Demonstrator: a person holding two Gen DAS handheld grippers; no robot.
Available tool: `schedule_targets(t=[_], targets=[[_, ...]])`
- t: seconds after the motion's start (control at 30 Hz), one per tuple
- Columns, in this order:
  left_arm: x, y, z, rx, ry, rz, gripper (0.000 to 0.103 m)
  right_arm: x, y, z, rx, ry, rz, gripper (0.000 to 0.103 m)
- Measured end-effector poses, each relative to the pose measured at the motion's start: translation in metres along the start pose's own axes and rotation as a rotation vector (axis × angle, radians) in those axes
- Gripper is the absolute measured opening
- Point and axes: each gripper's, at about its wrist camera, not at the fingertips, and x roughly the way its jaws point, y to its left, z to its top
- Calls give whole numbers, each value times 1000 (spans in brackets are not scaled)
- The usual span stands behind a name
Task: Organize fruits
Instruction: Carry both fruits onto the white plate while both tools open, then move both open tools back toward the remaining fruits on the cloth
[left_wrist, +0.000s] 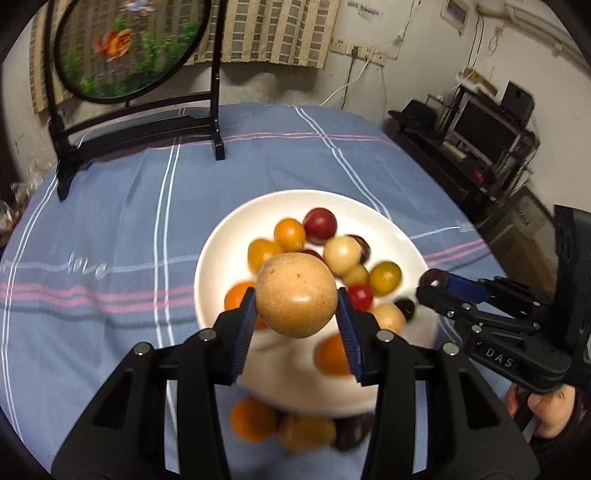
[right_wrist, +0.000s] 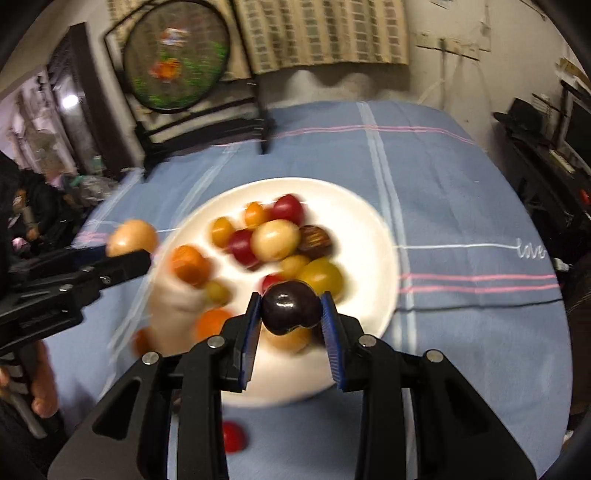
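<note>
My left gripper (left_wrist: 296, 300) is shut on a round tan fruit (left_wrist: 295, 295) and holds it above the near side of a white plate (left_wrist: 229, 236). My right gripper (right_wrist: 291, 306) is shut on a small dark purple fruit (right_wrist: 290, 306) over the plate's (right_wrist: 362, 229) near rim. The plate carries several small fruits: red (left_wrist: 320, 220), orange (left_wrist: 289, 232), yellow (left_wrist: 385, 277) and pale (left_wrist: 342, 254) ones. From the right wrist view the left gripper (right_wrist: 127, 251) shows at the left with the tan fruit (right_wrist: 133, 236). The right gripper (left_wrist: 430, 282) enters the left wrist view from the right.
A blue striped tablecloth (left_wrist: 110, 221) covers the round table. A black stand with a round embroidered screen (left_wrist: 125, 48) is at the back left. Loose fruits lie off the plate near me, orange (left_wrist: 253, 419) and red (right_wrist: 232, 435). A dark shelf with electronics (left_wrist: 480, 133) stands right of the table.
</note>
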Motion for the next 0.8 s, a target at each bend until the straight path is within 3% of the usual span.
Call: schedule_targets(t=[0.23,0.3,0.33,0.43,0.6,0.8], targets=[[36,-12,9,29,48,15,44,18,-19,-7,37,21,-7,33],[40,-13,10,39,47,26,44,17,-20,-5,44,13,-5,50],[40,-13,10,41,49,29,45,15,-21,-3,50,1,-16,63],[37,-12,13,38,34,33,69,9,-22,-2,41,-30,-36,64],[11,-10,15,25,-20,54,80,8,-26,-2,63,-19,-33,64],[-29,-11,-5,8,-56,48,81,-11,-13,-12,49,-11,-1,64]])
